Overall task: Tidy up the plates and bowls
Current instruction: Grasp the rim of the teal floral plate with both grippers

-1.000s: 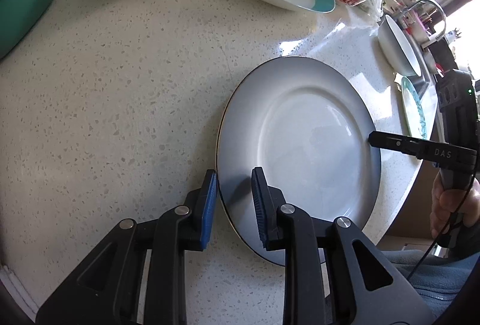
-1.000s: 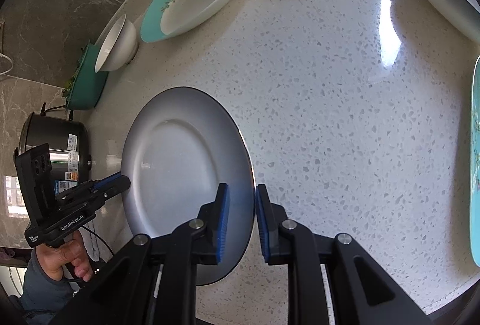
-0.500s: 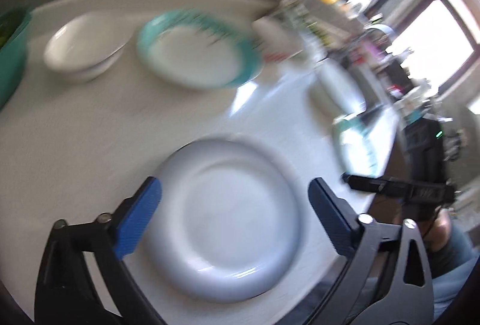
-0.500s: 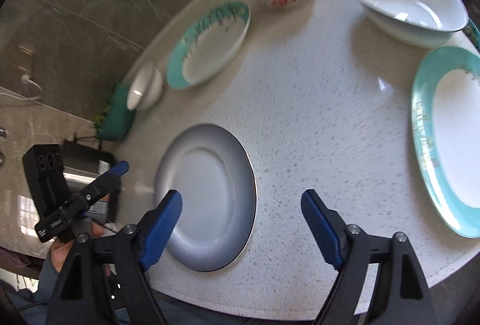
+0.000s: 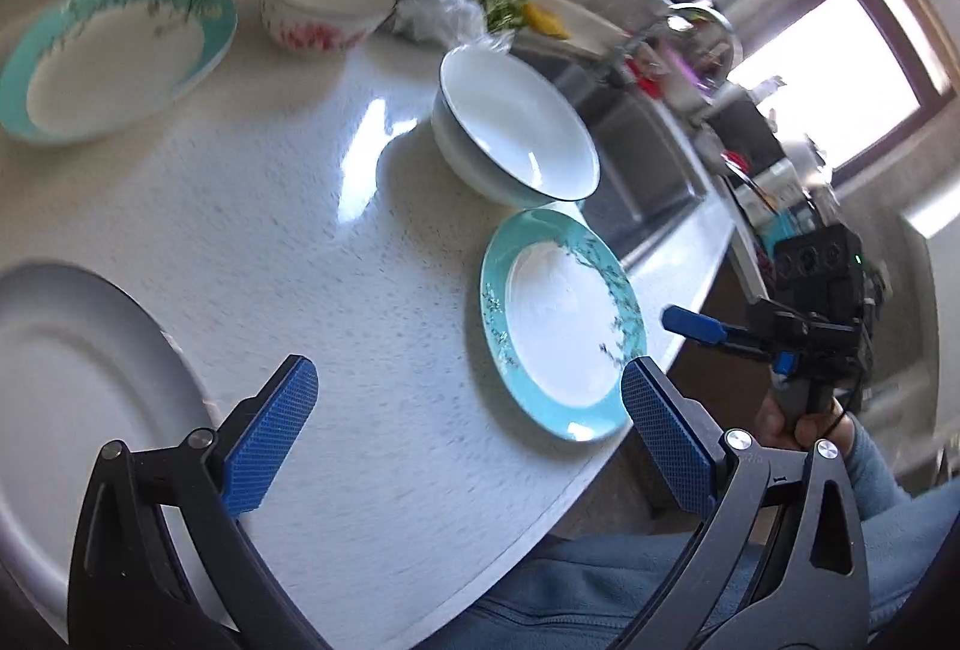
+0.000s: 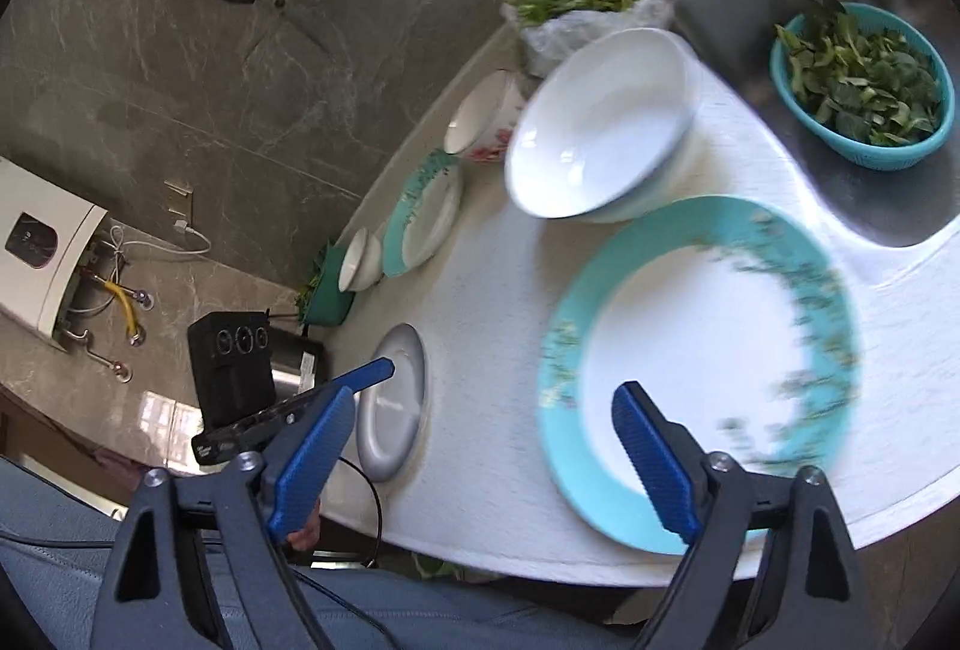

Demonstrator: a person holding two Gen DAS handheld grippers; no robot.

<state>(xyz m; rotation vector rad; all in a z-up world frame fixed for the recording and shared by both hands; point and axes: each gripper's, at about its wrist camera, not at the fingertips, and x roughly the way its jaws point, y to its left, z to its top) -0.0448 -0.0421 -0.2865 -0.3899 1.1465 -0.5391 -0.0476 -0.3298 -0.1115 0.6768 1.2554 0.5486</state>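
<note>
Left gripper (image 5: 468, 422): jaws wide, just opened, nothing between them, above bare speckled white counter (image 5: 312, 230). Grey round plate (image 5: 78, 398) lies flat to its left. Right gripper (image 6: 480, 455): jaws also wide, just opened, empty, over the near edge of a teal-rimmed white plate (image 6: 708, 350). White deep bowl (image 6: 600, 140) sits just beyond that plate, near the sink.

Bright window daylight, motion blur
</note>
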